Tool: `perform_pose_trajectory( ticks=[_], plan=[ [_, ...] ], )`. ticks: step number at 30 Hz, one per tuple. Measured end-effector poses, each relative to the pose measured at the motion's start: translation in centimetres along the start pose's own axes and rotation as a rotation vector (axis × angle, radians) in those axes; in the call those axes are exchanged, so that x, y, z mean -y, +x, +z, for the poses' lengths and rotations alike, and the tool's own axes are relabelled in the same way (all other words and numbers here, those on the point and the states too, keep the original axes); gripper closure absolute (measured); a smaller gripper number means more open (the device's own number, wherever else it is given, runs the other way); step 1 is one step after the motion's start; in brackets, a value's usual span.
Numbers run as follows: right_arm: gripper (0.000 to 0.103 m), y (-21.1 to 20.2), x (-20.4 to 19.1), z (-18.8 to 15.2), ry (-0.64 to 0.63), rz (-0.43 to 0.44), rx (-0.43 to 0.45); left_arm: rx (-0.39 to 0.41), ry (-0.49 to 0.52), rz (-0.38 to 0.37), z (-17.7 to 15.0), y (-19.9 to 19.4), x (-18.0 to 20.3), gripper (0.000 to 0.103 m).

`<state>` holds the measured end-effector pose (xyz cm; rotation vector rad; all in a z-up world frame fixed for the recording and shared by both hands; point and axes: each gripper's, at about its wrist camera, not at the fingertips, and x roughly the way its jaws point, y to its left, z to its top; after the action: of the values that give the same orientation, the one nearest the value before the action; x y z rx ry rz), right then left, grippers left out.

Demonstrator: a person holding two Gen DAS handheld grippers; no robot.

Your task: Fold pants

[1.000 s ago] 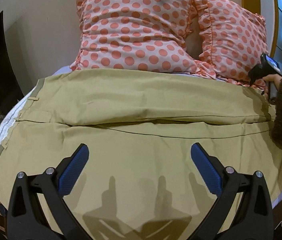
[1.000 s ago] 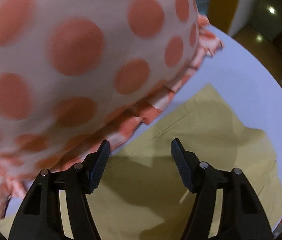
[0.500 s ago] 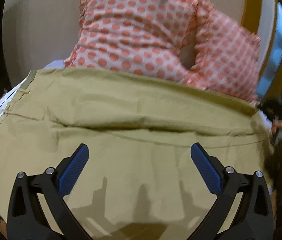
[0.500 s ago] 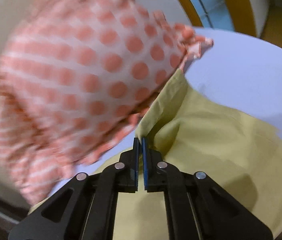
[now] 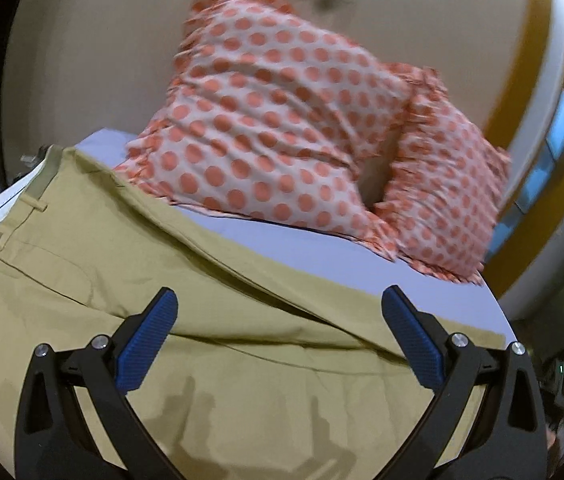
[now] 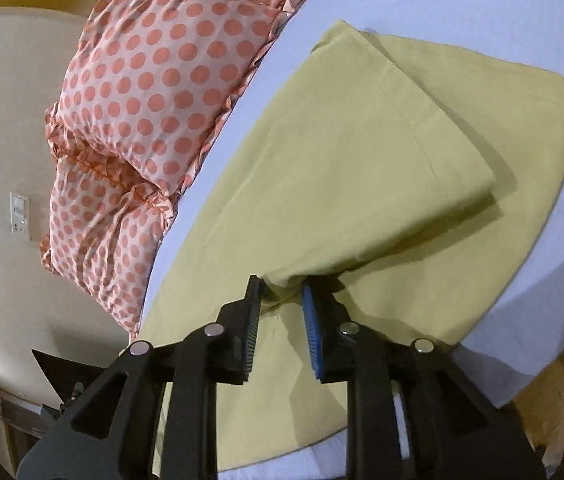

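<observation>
Right gripper [image 6: 282,298] fingers part-open, khaki cotton pants [image 6: 362,152] hem between them; contact unclear. Left gripper [image 5: 279,314] fingers wide apart above pants.

Left claw [image 5: 277,344] spread wide; right claw [image 6: 282,296] part-parted, seemingly with cloth between its tips.

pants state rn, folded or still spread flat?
Mid-fold. The right gripper pinches an edge of the khaki pants, and the lifted leg end drapes back over the layer lying flat on the bed. Left gripper is open.
</observation>
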<state>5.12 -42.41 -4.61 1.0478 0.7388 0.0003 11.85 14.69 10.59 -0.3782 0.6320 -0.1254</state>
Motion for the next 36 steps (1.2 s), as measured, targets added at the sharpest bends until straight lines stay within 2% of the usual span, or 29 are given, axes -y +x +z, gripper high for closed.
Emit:
perform_pose_trajectory(
  ticks=[4, 6, 9, 11, 15, 17, 18, 19, 20, 21, 23, 26, 29, 30, 33, 36],
  plan=[
    [0.079, 0.6, -0.1, 0.8, 0.021, 0.009, 0.015, -0.063, -0.107, 0.017, 1.3, 2.4, -2.5, 0.002],
    [0.099, 1.3, 0.1, 1.6, 0.015, 0.041, 0.056, -0.096, -0.156, 0.009, 2.0, 3.8, -3.4, 0.002],
    [0.099, 0.8, 0.9, 2.0, 0.057, 0.122, 0.102, -0.133, -0.199, 0.053, 3.0, 6.2, -4.2, 0.007],
    [0.099, 0.2, 0.7, 2.0, 0.042, 0.147, 0.125, -0.154, -0.195, 0.077, 3.4, 7.6, -4.3, 0.010],
    [0.099, -0.5, 0.3, 2.1, 0.032, 0.172, 0.130, -0.206, -0.236, 0.094, 4.5, 11.3, -4.7, 0.015],
    [0.099, -0.8, -0.2, 2.1, 0.017, 0.169, 0.134, -0.207, -0.273, 0.106, 5.3, 13.0, -5.3, 0.022],
    [0.099, -0.8, -0.3, 2.1, 0.014, 0.170, 0.136, -0.208, -0.282, 0.119, 5.8, 13.7, -5.7, 0.027],
    [0.099, -0.8, -0.4, 2.1, 0.017, 0.173, 0.136, -0.218, -0.297, 0.141, 6.1, 14.4, -6.2, 0.051],
    [0.099, -0.8, -0.4, 2.2, 0.019, 0.179, 0.137, -0.233, -0.317, 0.156, 6.2, 15.1, -6.8, 0.090],
    [0.099, -0.9, -0.4, 2.3, 0.020, 0.182, 0.140, -0.255, -0.361, 0.150, 6.0, 15.3, -7.9, 0.098],
    [0.099, -1.2, -0.7, 2.5, 0.013, 0.188, 0.142, -0.234, -0.394, 0.116, 5.5, 13.5, -8.5, 0.098],
    [0.099, -3.1, -1.3, 2.4, -0.032, 0.193, 0.175, -0.156, -0.281, 0.090, 3.9, 6.7, -6.7, 0.098],
    [0.099, -6.0, -1.2, 1.5, -0.087, 0.169, 0.225, -0.096, -0.216, 0.071, 0.0, -1.0, -5.1, 0.098],
    [0.099, -6.5, -1.0, 1.2, -0.095, 0.158, 0.229, -0.088, -0.201, 0.075, -2.1, -3.6, -4.9, 0.098],
    [0.099, -7.3, 0.2, -0.3, -0.118, 0.081, 0.215, -0.111, -0.203, 0.107, -7.8, -7.6, -5.4, 0.098],
    [0.099, -7.0, 1.9, -1.4, -0.115, 0.015, 0.188, -0.147, -0.271, 0.094, -11.8, -8.9, -6.6, 0.098]
  ],
)
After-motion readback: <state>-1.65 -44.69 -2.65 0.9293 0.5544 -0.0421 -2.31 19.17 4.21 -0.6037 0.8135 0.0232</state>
